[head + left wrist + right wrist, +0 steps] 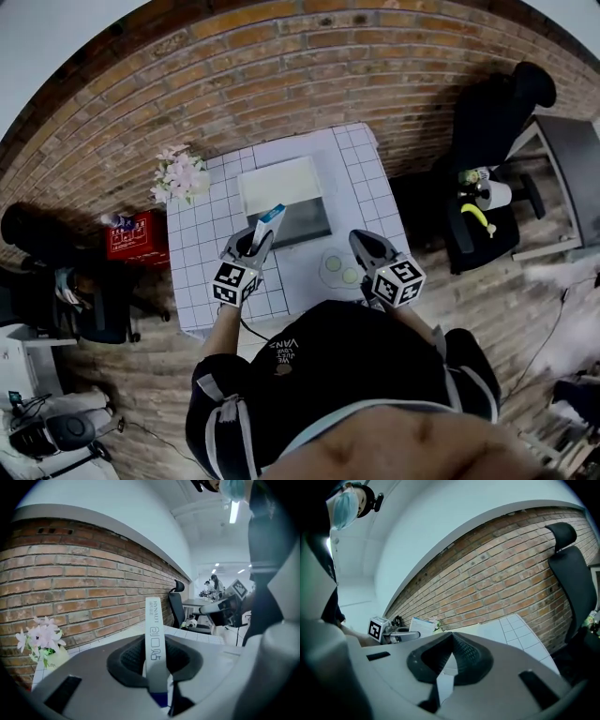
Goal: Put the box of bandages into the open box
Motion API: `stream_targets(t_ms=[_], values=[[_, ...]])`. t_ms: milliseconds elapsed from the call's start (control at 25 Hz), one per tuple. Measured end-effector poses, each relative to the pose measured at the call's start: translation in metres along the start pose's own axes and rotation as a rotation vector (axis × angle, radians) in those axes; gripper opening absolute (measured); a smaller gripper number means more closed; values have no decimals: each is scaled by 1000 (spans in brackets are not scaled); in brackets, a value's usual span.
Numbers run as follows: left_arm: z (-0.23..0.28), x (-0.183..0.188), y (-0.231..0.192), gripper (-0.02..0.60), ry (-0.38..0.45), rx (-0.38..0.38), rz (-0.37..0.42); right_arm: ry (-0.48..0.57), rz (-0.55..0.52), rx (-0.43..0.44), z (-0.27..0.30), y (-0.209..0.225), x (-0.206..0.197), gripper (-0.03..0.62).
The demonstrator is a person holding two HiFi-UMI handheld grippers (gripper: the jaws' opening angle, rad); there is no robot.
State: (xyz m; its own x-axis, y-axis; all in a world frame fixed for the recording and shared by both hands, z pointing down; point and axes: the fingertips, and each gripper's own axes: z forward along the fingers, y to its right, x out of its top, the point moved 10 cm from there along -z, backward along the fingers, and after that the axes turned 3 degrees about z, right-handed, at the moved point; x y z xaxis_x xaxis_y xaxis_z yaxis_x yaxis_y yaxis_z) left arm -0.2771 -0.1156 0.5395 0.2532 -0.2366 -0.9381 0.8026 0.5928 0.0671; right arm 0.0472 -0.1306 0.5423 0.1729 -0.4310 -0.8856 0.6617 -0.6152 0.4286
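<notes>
Flowers (pixel 180 174) stand near open box (pixel 281 186) on surface (pixel 375 206); left tongs (pixel 154 659) clamp bandage box (pixel 153 623), printed HYNAUT; right tongs (pixel 451 641) closed, empty.

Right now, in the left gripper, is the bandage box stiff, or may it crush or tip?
The bandage box is probably light and fairly stiff: it stands straight between the left gripper's pads, unbent. It looks like thin cardboard, so harder squeezing may dent it. Tall and narrow, it would likely tip on end.
</notes>
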Motion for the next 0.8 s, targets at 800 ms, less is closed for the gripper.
stream_targets(t_ms=[800], values=[[81,-31,-13,81,-367,-348,278,-13,53,-103,-20,18,-12,-6]])
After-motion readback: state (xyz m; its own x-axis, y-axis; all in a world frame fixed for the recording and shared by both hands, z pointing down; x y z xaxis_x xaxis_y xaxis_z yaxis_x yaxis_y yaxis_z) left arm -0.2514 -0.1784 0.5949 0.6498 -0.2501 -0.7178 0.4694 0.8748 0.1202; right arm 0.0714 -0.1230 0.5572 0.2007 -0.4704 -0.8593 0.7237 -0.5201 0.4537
